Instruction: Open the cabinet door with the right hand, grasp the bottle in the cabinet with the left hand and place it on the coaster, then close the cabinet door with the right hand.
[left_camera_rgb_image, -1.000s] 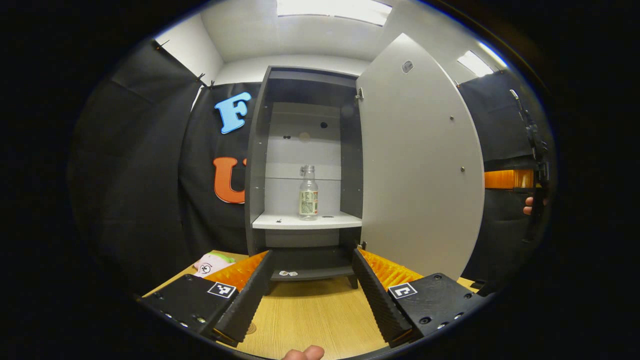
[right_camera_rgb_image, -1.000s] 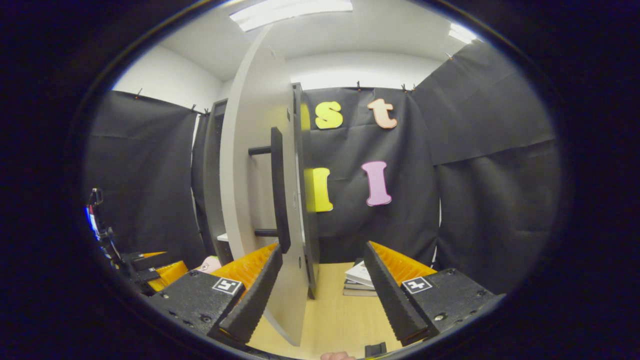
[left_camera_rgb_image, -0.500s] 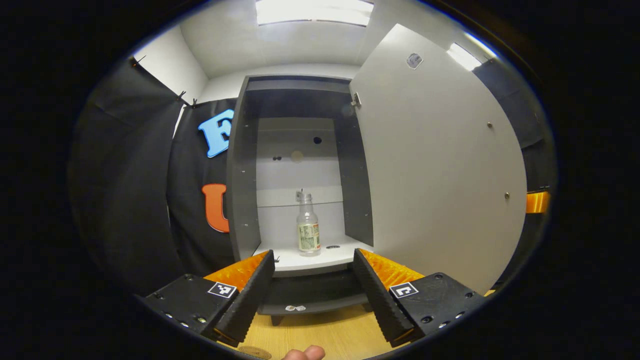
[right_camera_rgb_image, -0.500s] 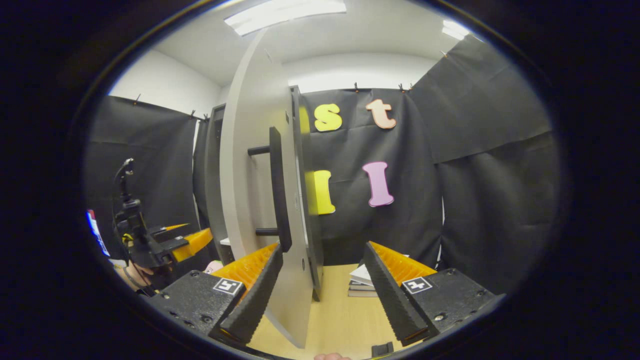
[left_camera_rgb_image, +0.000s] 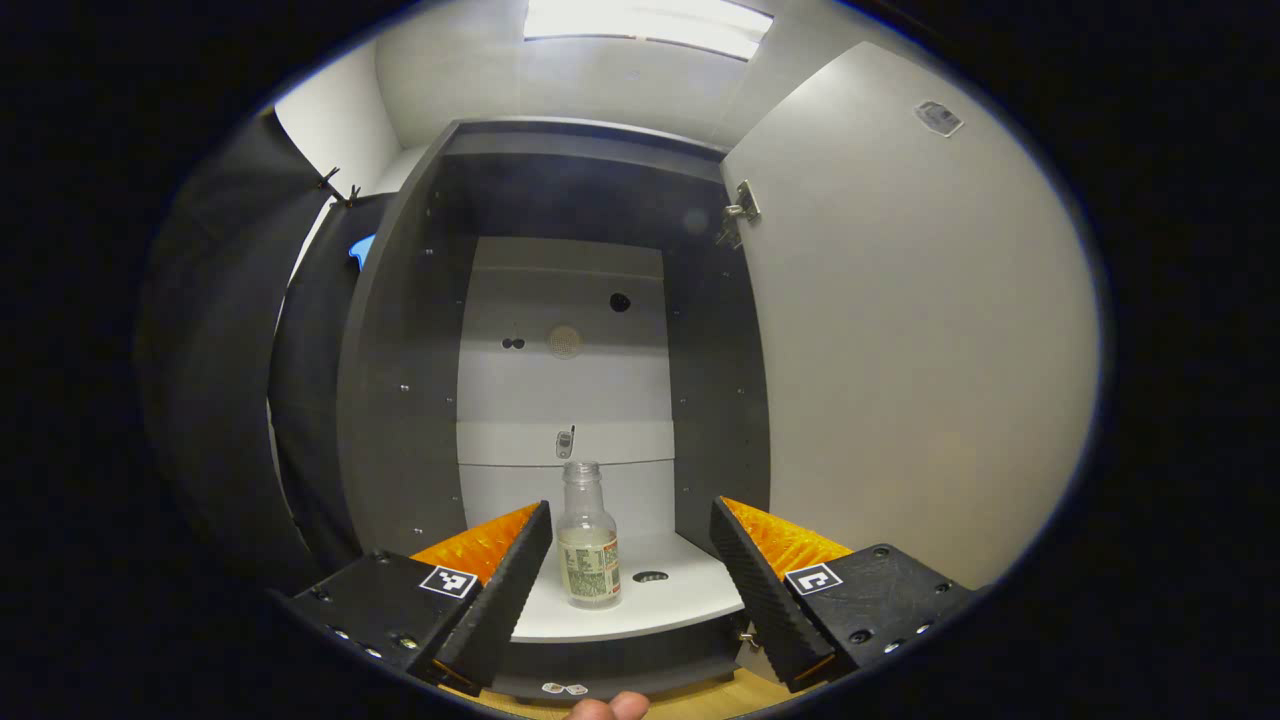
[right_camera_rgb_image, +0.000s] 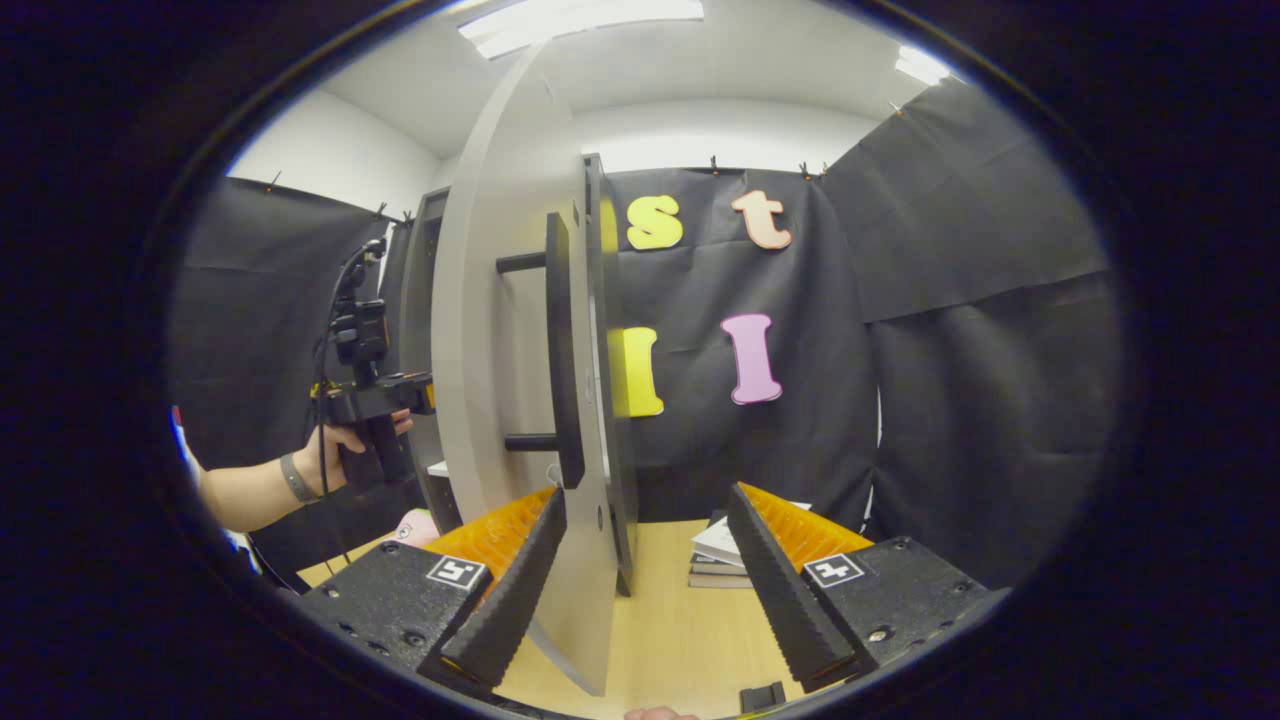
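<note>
The grey cabinet (left_camera_rgb_image: 400, 400) stands open with its door (left_camera_rgb_image: 900, 350) swung out to the right. Inside it, a clear bottle (left_camera_rgb_image: 588, 550) with a pale label stands upright on the white shelf (left_camera_rgb_image: 680, 600). My left gripper (left_camera_rgb_image: 630, 515) is open at the cabinet's mouth. The bottle shows between its fingers, nearer the left one and still farther in. My right gripper (right_camera_rgb_image: 647, 495) is open beside the door (right_camera_rgb_image: 490, 400), seen edge-on with its black bar handle (right_camera_rgb_image: 560, 350) just above the left finger. A hand holds the left gripper (right_camera_rgb_image: 375, 400) up beyond the door.
A short stack of books (right_camera_rgb_image: 725, 560) lies on the wooden table (right_camera_rgb_image: 670, 630) behind the door. A pink plush toy (right_camera_rgb_image: 415, 525) sits low at the left. A metal hinge (left_camera_rgb_image: 738, 210) sticks out at the door's top inner corner.
My left gripper has risen and pushed forward to the cabinet, so the bottle looks bigger and sits between its fingers. The right gripper has barely moved.
</note>
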